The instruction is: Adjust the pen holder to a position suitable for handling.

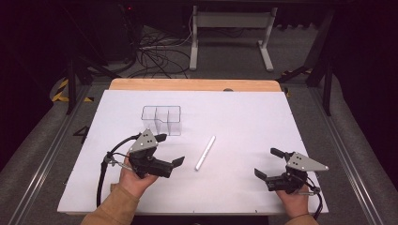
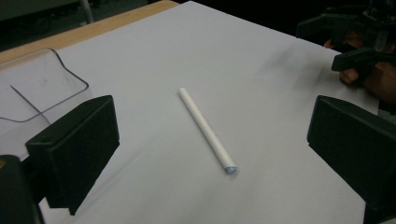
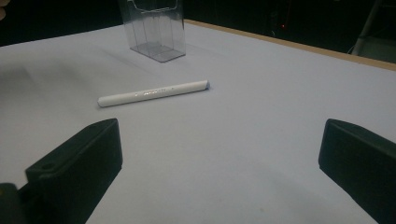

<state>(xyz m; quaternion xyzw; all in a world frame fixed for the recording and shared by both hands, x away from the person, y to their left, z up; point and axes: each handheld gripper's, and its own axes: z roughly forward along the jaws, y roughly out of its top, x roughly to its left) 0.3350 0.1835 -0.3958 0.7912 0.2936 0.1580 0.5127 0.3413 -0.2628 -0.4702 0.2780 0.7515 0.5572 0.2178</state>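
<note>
Your left gripper (image 1: 170, 150) has its black jaws spread wide with nothing between them, held low over the white sheet (image 1: 244, 117) that covers the wooden table (image 1: 187, 85). Just ahead of it lies the slim white cylindrical marker (image 1: 205, 153), flat on the sheet and untouched. Your right gripper (image 1: 268, 162) is also spread wide and empty, well apart from the marker on its other side. The clear plastic compartment box (image 1: 162, 119) stands upright just beyond your left gripper.
</note>
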